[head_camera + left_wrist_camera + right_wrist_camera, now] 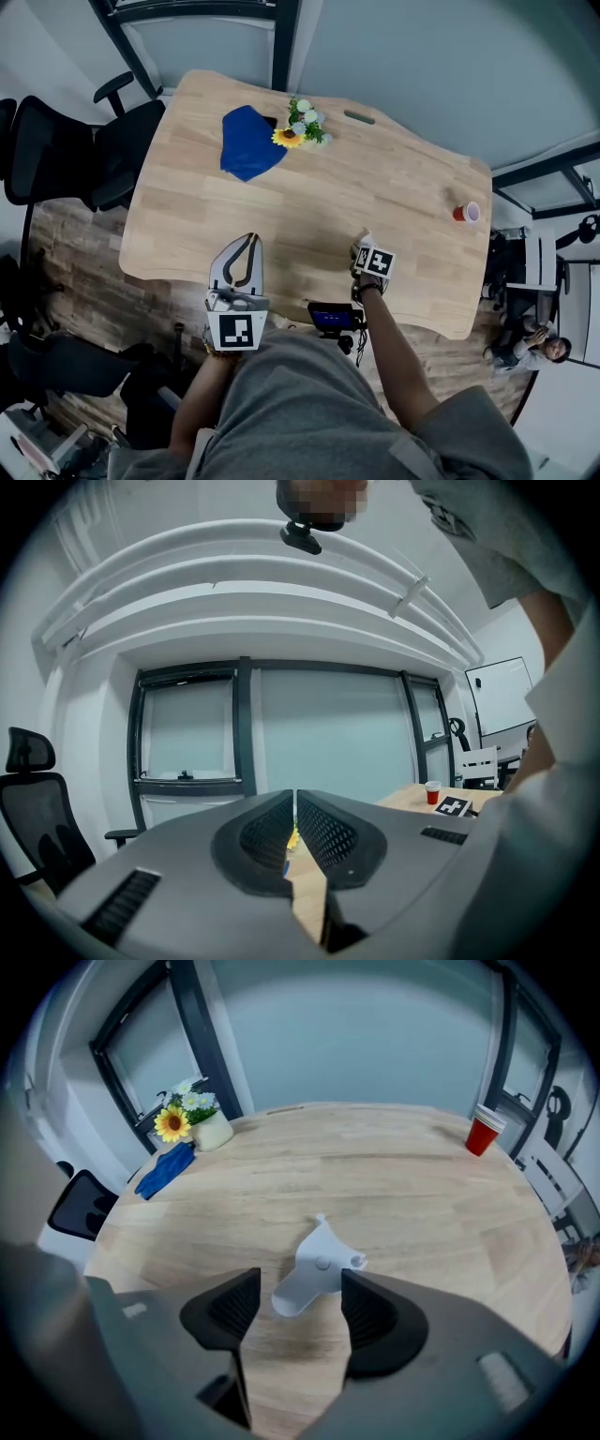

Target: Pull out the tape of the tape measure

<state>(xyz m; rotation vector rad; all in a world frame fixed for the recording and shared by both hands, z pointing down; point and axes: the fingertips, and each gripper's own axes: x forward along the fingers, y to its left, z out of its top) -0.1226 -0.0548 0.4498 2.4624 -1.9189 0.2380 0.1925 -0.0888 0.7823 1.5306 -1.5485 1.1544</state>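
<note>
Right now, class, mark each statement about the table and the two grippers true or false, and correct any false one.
1. The right gripper has its jaws apart. True.
2. The left gripper holds the tape measure. False: it is shut on nothing; the tape measure lies on the table.
3. The blue cloth lies beside the flowers. True.
4. The red cup stands beside the flowers. False: it stands far from them, at the table's other end.

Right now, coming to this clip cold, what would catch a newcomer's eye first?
The white tape measure lying on the wooden table, framed by the open jaws of the right gripper. Next, colour at the far side: a sunflower pot beside a blue cloth, and a red cup near the right edge.
</note>
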